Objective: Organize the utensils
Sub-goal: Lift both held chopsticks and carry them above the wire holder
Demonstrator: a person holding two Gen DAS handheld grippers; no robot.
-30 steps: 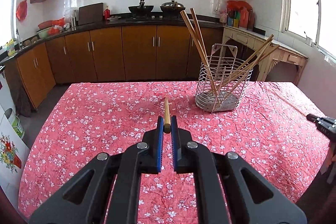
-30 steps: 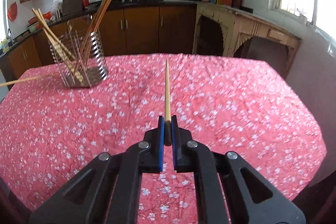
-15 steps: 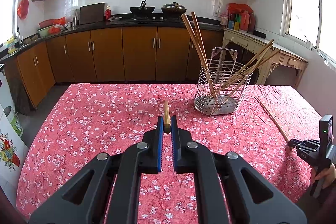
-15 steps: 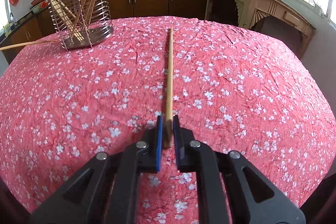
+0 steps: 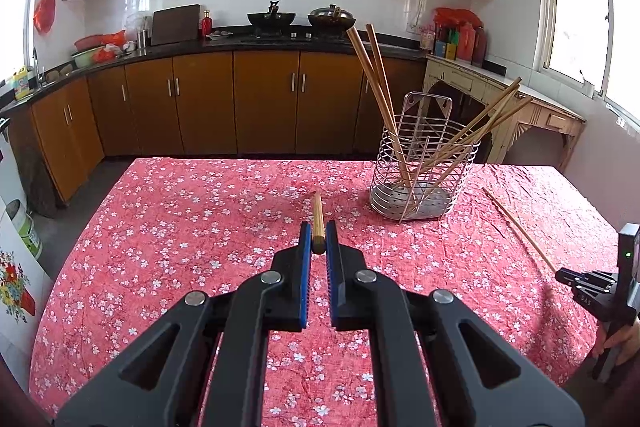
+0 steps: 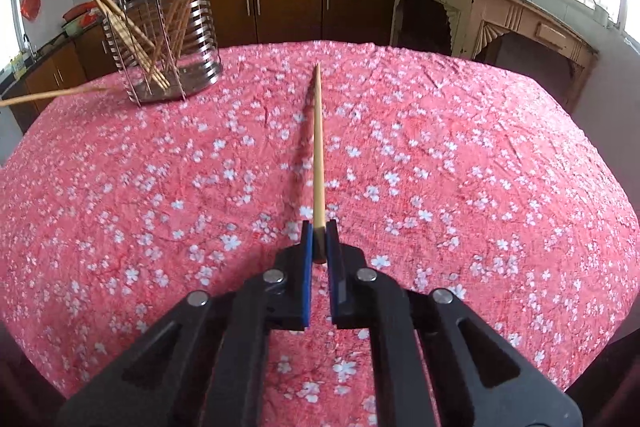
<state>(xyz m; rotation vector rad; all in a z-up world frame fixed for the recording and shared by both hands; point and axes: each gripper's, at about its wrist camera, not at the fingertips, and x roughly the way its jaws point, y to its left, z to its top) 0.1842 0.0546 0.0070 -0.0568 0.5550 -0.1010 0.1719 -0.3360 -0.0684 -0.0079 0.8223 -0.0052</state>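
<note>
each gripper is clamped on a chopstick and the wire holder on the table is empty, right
Not quite: the wire holder is not empty. The left wrist view shows several chopsticks leaning in it. The rest stands: the left gripper is shut on a chopstick, and the right gripper is shut on another chopstick lying along the tablecloth.

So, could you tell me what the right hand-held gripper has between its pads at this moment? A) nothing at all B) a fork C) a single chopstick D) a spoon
C: the right hand-held gripper is shut on the thick end of one chopstick, which points ahead over the red tablecloth.
</note>
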